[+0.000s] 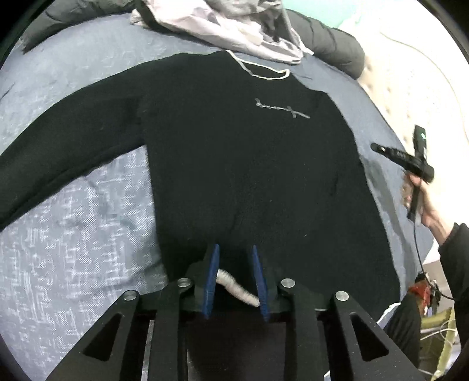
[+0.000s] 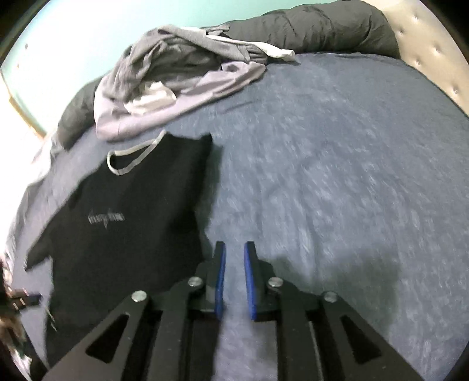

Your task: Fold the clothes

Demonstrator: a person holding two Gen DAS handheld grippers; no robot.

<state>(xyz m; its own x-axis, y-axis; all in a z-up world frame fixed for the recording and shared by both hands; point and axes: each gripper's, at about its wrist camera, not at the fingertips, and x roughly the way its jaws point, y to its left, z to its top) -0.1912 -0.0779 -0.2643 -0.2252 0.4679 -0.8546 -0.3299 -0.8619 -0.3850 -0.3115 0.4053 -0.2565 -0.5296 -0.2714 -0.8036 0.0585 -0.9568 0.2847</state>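
Observation:
A black sweater (image 1: 249,164) with a pale neck trim (image 1: 263,71) and a grey script logo lies flat on the blue-grey bed sheet (image 1: 73,234). One sleeve (image 1: 58,152) stretches out to the left. My left gripper (image 1: 235,249) hovers over the sweater's near hem, its blue pads apart. A grey ribbed cuff (image 1: 237,288) lies between the jaws near their base, unpinched. My right gripper (image 2: 235,246) is open over bare sheet (image 2: 337,175), just right of the sweater (image 2: 123,211), nothing between its pads. At the right of the left wrist view, a hand (image 1: 428,205) holds that tool.
A heap of grey and lilac clothes (image 2: 176,79) lies beyond the sweater's collar. A dark duvet (image 2: 307,26) is bunched along the far edge of the bed. A padded pale headboard (image 2: 425,58) stands at the right. Cables and red clutter (image 1: 425,290) sit off the bed's near right edge.

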